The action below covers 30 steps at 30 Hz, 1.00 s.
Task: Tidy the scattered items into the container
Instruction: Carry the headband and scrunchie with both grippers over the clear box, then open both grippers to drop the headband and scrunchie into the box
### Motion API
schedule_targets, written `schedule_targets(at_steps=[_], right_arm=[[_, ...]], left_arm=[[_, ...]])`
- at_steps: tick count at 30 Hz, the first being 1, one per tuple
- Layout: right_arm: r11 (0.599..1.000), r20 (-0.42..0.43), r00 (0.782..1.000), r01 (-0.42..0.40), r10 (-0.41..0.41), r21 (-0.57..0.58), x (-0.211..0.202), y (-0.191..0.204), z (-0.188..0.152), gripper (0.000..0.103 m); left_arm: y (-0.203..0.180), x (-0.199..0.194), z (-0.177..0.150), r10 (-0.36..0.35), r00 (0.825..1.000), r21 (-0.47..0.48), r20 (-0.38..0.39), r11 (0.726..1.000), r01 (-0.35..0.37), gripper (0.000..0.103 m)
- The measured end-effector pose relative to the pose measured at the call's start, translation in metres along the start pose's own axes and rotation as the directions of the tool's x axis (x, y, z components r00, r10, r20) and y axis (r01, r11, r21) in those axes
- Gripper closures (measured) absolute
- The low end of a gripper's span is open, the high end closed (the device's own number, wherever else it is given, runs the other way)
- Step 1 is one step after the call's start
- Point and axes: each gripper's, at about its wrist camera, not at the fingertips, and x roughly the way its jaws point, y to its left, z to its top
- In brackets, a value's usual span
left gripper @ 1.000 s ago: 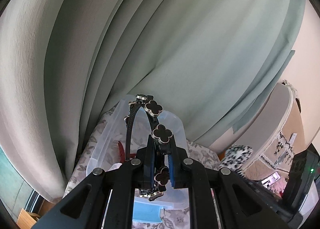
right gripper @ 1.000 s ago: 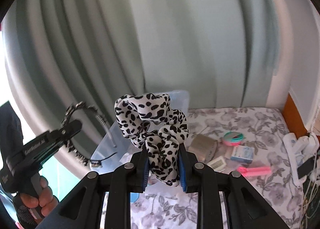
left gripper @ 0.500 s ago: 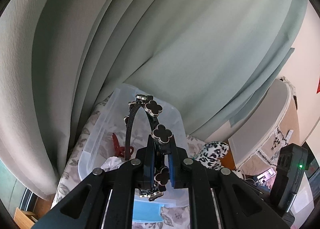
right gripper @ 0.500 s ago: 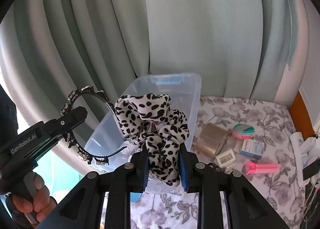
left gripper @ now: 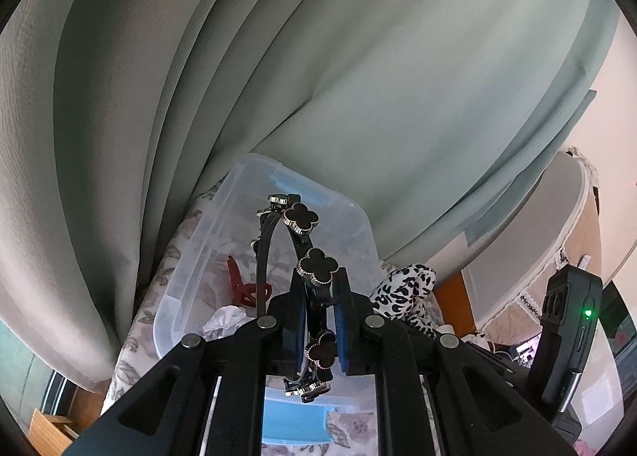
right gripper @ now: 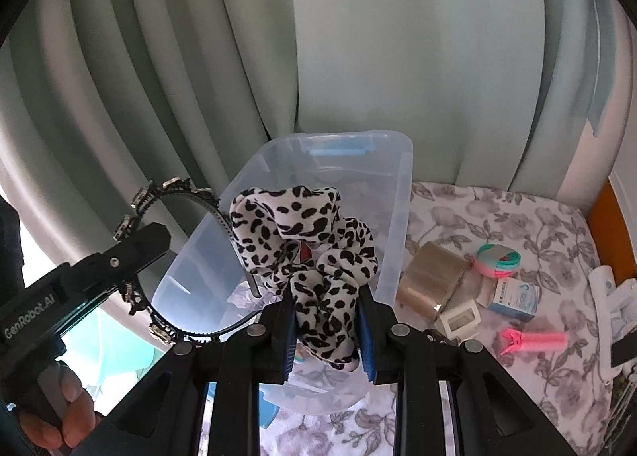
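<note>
The left gripper [left gripper: 320,320] is tilted downward, its jaws clamped tight on a headband [left gripper: 306,241]. In the right wrist view it enters from 8 o'clock, gripped by the person's hand [right gripper: 59,416] at the lower left. The right gripper [right gripper: 326,320] is pitched more steeply down; its jaws have just been opening, though the pads still press a scrunchie [right gripper: 306,241] between them.

A home bedroom: floral bedsheet [right gripper: 497,225], curtains [right gripper: 358,38]
</note>
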Motion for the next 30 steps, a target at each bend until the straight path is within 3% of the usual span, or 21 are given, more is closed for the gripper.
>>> schedule_targets(at_steps=[8, 11, 13, 18, 20, 30], right_arm=[[1.0, 0.017, 1.0, 0.003, -0.003, -0.012, -0.002, 0.001, 0.006, 0.062], [1.0, 0.022, 1.0, -0.006, 0.007, -0.013, -0.002, 0.0, 0.008, 0.047], [1.0, 0.035, 0.999, -0.017, 0.018, -0.019, -0.004, 0.0, 0.009, 0.042], [0.999, 0.055, 0.998, -0.02, 0.021, -0.031, -0.008, 0.001, 0.011, 0.033], [0.999, 0.055, 0.998, -0.019, 0.021, -0.033, -0.009, 0.001, 0.011, 0.032], [1.0, 0.059, 0.998, -0.013, 0.014, -0.028, -0.017, 0.001, 0.008, 0.029]], left_arm=[[-0.006, -0.004, 0.0, -0.013, 0.999, 0.0, 0.036, 1.0, 0.013, 0.091], [-0.01, -0.004, -0.001, -0.024, 0.999, 0.005, 0.045, 1.0, 0.023, 0.091], [-0.012, -0.003, -0.001, -0.013, 0.999, 0.009, 0.042, 1.0, 0.013, 0.091], [-0.013, -0.005, 0.0, -0.003, 0.999, 0.006, 0.039, 1.0, 0.003, 0.072], [-0.014, -0.007, 0.001, 0.003, 0.999, 0.006, 0.042, 1.0, -0.004, 0.053], [-0.018, -0.009, 0.0, 0.041, 0.999, -0.008, 0.034, 0.999, -0.041, 0.031]])
